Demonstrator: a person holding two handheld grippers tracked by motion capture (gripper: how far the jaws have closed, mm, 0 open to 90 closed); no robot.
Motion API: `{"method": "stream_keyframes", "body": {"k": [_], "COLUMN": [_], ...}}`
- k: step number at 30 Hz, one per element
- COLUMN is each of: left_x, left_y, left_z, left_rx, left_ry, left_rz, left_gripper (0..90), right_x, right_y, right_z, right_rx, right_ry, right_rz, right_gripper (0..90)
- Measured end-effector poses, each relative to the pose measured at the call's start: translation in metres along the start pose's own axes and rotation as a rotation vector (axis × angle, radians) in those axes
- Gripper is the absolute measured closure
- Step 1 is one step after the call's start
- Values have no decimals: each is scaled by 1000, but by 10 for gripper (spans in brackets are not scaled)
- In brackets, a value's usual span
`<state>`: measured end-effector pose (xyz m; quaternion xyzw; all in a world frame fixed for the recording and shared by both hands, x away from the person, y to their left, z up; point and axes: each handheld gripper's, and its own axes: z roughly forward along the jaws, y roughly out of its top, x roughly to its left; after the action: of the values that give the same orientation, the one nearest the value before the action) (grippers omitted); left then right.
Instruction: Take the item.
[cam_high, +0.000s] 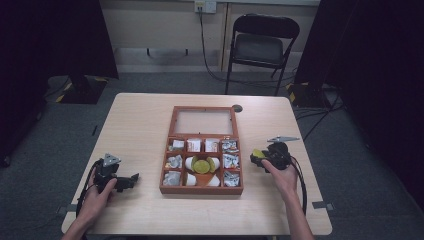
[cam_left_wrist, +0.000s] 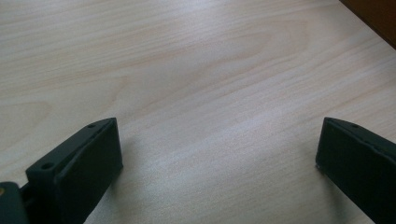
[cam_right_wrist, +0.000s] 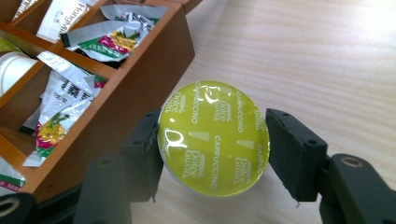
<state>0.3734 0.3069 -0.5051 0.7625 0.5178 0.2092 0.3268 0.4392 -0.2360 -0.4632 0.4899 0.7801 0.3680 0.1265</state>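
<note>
A wooden box (cam_high: 201, 189) with several compartments stands mid-table, its glass lid (cam_high: 203, 121) laid open at the back. It holds silver sachets, tea packets, white capsules and a yellow-green capsule (cam_high: 202, 164) in the centre. My right gripper (cam_right_wrist: 214, 140) is shut on another capsule (cam_right_wrist: 214, 138), its yellow-green foil lid facing the camera, just right of the box's wall (cam_right_wrist: 135, 88). From above, that gripper (cam_high: 260, 159) hovers beside the box's right side. My left gripper (cam_left_wrist: 217, 154) rests open over bare wood; in the high view it (cam_high: 131, 180) lies left of the box.
The box's corner (cam_left_wrist: 373, 16) lies at the upper right of the left gripper view. A folding chair (cam_high: 262, 45) stands behind the table, cables trail on the floor, and a dark round disc (cam_high: 237, 108) lies near the table's far edge.
</note>
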Motion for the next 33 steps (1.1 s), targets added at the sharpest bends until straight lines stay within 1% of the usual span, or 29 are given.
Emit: {"method": "stream_keyframes", "body": {"k": [1,2,3,7,8,14,20,26,28,33], "left_x": [0,0,0,0,0,0,0,0,0,0], "left_y": [0,0,0,0,0,0,0,0,0,0], "left_z": [0,0,0,0,0,0,0,0,0,0], "left_rx": [0,3,0,3,0,0,1,1,1,0], "left_ry": [0,1,0,1,0,0,0,0,-1,1], "left_rz": [0,5,0,5,0,-1,0,0,0,-2], "left_gripper": [0,0,0,0,0,0,0,0,0,0], "right_x": [0,0,0,0,0,-1,-1,0,0,0], "right_y": [-1,-2,-2,-3,-4,-5,-5,-5,-5,-3], "right_z": [1,3,4,8,9,13,14,16,16,13], "right_rx": [6,15,20,32,35,47,42,58,56,30], "right_ry": [5,-1,-3,-1,-1,-6,-9,-10,-8,3], "right_rz": [1,-3,-6,-3,-2,-7,-10,-12,-11,-5], "right_gripper": [399,399,399,399,399,399,394,351,335,280]}}
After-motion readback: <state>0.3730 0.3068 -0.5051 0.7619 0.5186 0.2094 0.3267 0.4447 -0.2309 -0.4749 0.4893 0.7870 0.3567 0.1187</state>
